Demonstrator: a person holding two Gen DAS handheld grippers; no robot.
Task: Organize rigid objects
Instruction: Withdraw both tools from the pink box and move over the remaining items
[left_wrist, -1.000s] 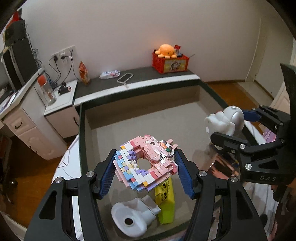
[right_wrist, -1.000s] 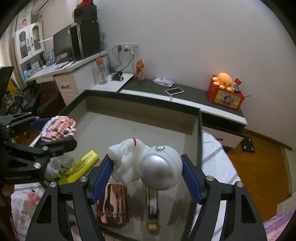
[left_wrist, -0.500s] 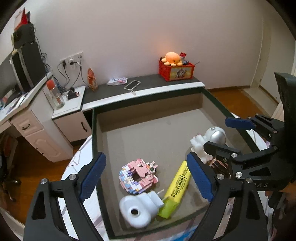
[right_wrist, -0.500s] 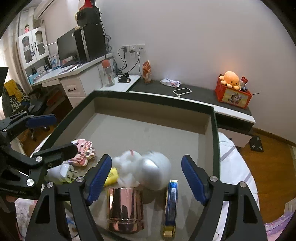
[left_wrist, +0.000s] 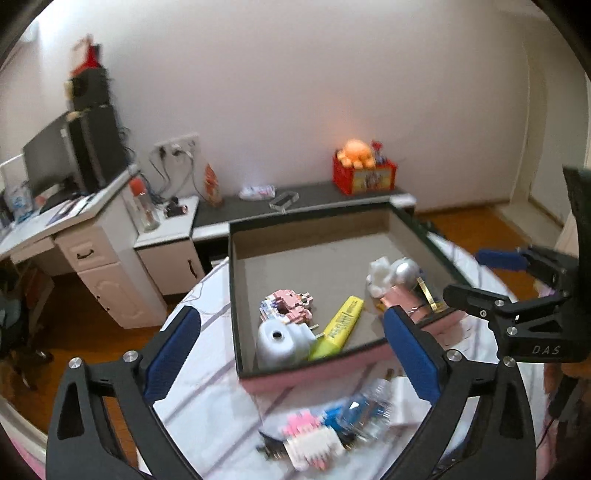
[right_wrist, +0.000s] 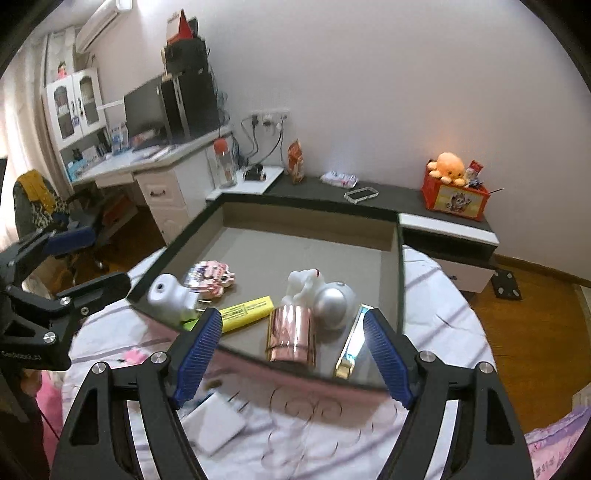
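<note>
**Clerk:** Grey-lined tray (right_wrist: 400, 266), dark rim, on a white patterned cloth (right_wrist: 436, 332). Contents?

**Checker:** Six items, all along the near edge. Pink block-built ring (left_wrist: 286, 308), lying flat toward the left side. White plug-shaped piece (left_wrist: 279, 341), just in front of the ring, at the near left corner. Yellow highlighter (left_wrist: 341, 325), lying at an angle beside the white piece. White-and-silver figurine (right_wrist: 321, 291), right of the highlighter. Rose-gold cylinder (right_wrist: 291, 334), on its side, just in front of the figurine. Gold-and-blue bar (right_wrist: 352, 345), beside the cylinder, nearest the right wall.

**Clerk:** Left gripper (left_wrist: 291, 350)?

**Checker:** Jaws opening, spread very wide, nothing between the pads. It hangs over the near left corner of the tray, apart from the ring.

**Clerk:** Right gripper (right_wrist: 291, 354)?

**Checker:** Released, blue pads (right_wrist: 384, 354) well apart, empty. The cylinder and bar show between them but lie in the tray, untouched.

**Clerk:** Outside the tray?

**Checker:** On the cloth in front: a small pink-and-white block piece (left_wrist: 310, 441), a blue item (left_wrist: 354, 415) too blurred to name, a flat white box (right_wrist: 216, 424).
</note>
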